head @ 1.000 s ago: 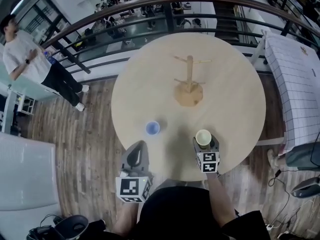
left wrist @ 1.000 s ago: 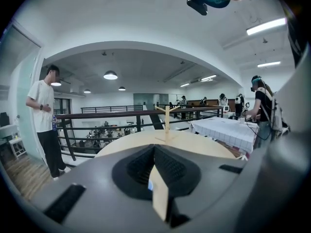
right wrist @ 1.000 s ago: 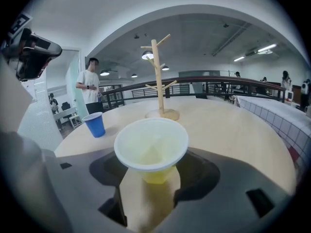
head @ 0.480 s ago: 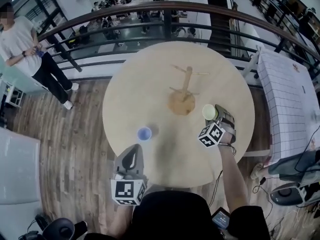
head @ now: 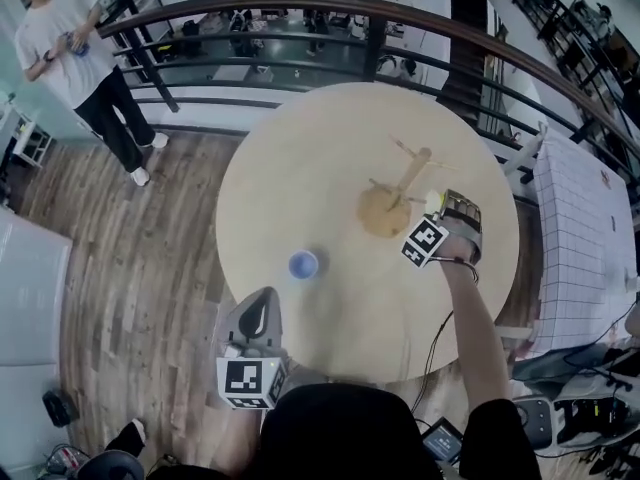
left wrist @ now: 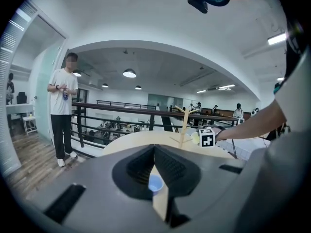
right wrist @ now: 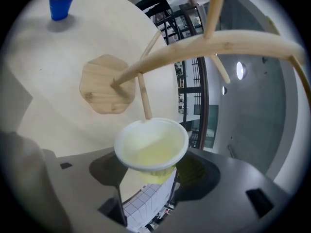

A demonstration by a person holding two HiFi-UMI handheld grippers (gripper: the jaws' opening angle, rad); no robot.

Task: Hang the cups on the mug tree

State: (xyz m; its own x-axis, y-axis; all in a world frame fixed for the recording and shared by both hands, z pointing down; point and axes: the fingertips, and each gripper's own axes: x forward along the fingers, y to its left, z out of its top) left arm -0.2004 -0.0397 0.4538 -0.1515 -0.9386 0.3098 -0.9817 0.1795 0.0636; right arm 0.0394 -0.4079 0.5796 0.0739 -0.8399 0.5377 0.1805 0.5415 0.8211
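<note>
Two cups — yellow cup (right wrist: 151,147) pinched in the right gripper (right wrist: 154,177), rim at a peg of the mug tree (head: 400,183), blue cup (head: 303,264) upright on the table (head: 290,158), left gripper (head: 264,306) pressed together — empty.

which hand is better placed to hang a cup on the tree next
Right. The right claw grips the yellow cup, a tree peg right by its rim. The left claw is shut and empty at the table edge, short of the blue cup.

The yellow cup (head: 432,199) sits mostly hidden behind the right gripper (head: 443,207) in the head view, whose top edge cuts off the head of a bystander (head: 66,40).
</note>
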